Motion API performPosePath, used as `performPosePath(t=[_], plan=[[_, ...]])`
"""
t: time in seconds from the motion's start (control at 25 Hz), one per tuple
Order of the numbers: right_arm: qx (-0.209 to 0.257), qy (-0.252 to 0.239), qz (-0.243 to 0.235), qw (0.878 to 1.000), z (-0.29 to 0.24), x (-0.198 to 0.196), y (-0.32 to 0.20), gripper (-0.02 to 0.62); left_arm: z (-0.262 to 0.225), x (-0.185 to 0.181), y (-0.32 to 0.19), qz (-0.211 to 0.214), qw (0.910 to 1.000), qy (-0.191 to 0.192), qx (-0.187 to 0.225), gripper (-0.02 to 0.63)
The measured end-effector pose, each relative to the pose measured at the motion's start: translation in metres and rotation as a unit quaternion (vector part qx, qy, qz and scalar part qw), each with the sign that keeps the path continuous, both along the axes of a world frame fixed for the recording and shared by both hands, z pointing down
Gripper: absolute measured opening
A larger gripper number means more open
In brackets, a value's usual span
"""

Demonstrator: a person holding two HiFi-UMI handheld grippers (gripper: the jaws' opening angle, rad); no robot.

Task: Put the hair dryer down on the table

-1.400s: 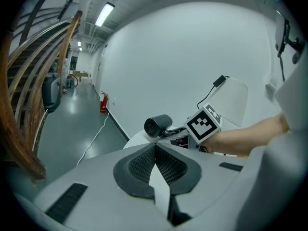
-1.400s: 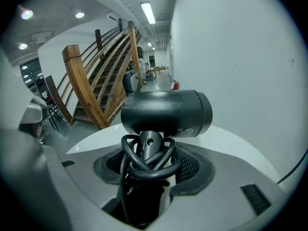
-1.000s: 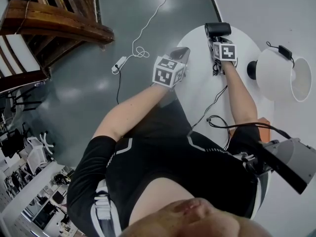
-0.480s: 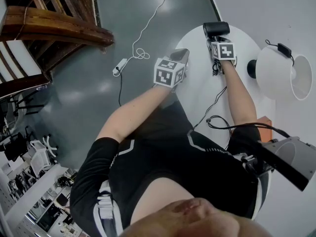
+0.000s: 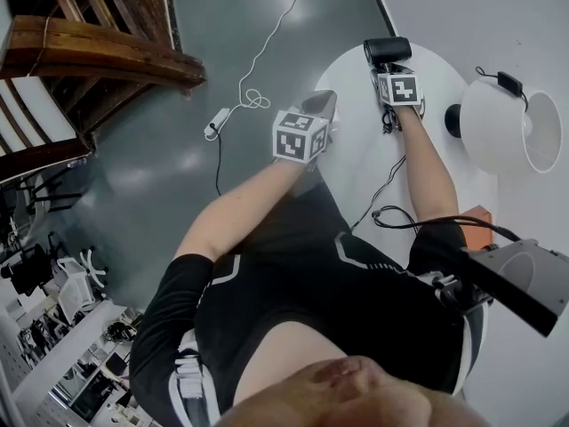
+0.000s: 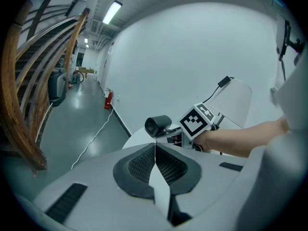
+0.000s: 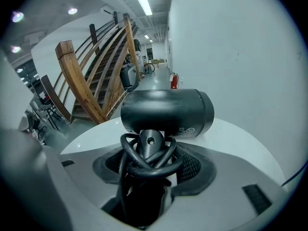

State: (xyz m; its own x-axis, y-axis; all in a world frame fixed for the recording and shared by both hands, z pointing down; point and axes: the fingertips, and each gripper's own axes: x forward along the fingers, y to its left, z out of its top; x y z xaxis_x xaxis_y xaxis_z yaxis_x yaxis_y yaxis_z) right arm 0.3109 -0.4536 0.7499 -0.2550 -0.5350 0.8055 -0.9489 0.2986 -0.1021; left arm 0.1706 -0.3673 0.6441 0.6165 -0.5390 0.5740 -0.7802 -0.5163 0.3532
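Edging slightly farther over the white table (image 5: 351,105), the right gripper (image 7: 149,154) is still clamping the hair dryer (image 7: 166,110) by its handle, unreleased, while the left gripper (image 6: 155,150) is idling closed, empty.

A wooden staircase (image 5: 89,52) rises beside a glossy grey floor (image 5: 133,176), under a white wall (image 6: 192,57) and ceiling strip lights (image 6: 114,9).

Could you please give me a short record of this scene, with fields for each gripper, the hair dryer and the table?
left gripper: shut, empty, off to the side of the table
right gripper: closed on the hair dryer's handle, with the cord looped round it
hair dryer: black, barrel lying sideways, over the table; contact with the top cannot be told
table: round, white
lamp: white, to the right of the hair dryer
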Motion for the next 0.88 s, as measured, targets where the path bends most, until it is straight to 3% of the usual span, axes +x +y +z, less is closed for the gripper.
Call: performPosePath(t=[0.32, 0.76, 0.88], plan=[[-0.005, 0.012, -0.001, 1.0, 0.001, 0.0, 0.002, 0.273, -0.014, -0.005, 0.013, 0.02, 0.9995, -0.009, 0.024, 0.032], [-0.002, 0.01, -0.001, 1.0, 0.004, -0.002, 0.001, 0.278, -0.029, -0.016, 0.011, 0.046, 0.9983, 0.012, 0.035, 0.032], [-0.012, 0.002, -0.017, 1.0, 0.001, -0.011, 0.006, 0.326, -0.038, -0.022, 0.008, 0.063, 0.9968, 0.009, 0.049, 0.032]])
